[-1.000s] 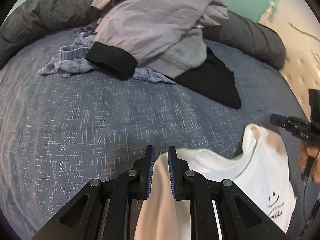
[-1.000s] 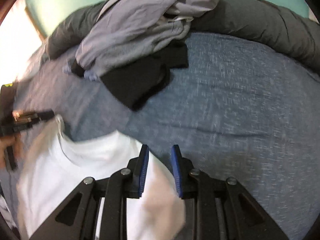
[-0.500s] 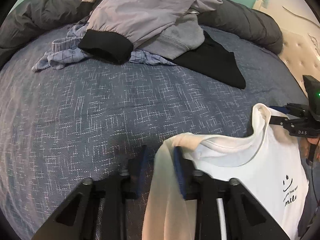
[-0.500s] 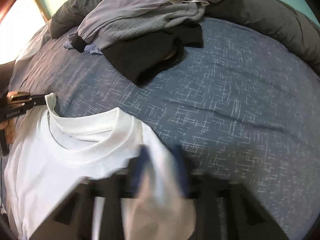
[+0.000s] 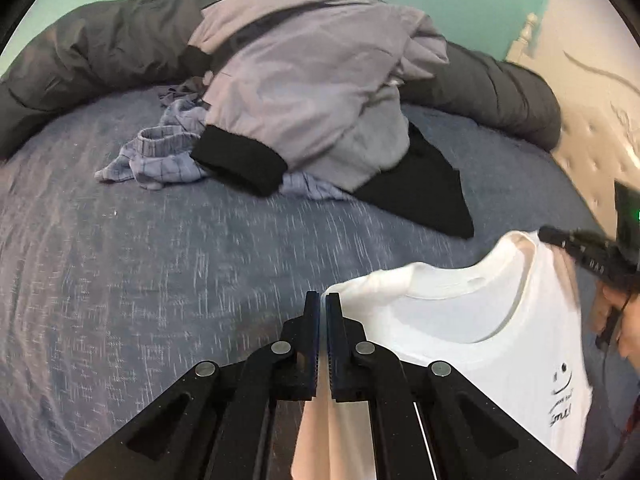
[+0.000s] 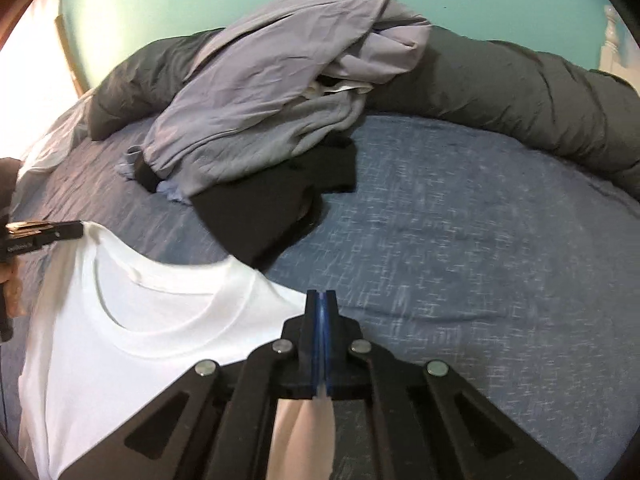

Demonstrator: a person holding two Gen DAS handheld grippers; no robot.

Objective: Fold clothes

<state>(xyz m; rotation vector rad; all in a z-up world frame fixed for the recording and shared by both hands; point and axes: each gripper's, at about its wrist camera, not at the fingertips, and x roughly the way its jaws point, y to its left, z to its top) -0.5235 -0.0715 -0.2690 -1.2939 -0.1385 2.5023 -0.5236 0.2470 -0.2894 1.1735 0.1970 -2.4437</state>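
Left wrist view: the left tongs (image 5: 322, 300) have just been closing and are now clamped on one shoulder of the white T-shirt (image 5: 460, 340), a strip of its cloth running back between the pads toward the camera. From these tongs the shirt spreads away to the picture's right, neckline uppermost and the printed front hanging downward, above the blue bedspread (image 5: 140, 280). At the far shoulder the right tongs (image 5: 550, 236) pinch the cloth, so the shoulder line runs straight from one pair to the other; that line is the axis the coming move turns on, I judge. The shirt's lower hem is cut off by the frame, and the small print near the edge is too blurred to read. The pile of unfolded clothes (image 5: 312, 92) lies well apart at the far side of the bed.

Right wrist view: the right tongs have just been closing too, and are shut tight on the other shoulder, with cloth trailing out behind the pads. Here the shirt spreads to the picture's left, ending at the left tongs, whose tips are only partly in frame at the edge. Each hand holds its own corner, so neither is nearer. The sleeves and hem are hidden below the tongs' bodies; whether the shirt hangs clear of the bed I cannot tell.
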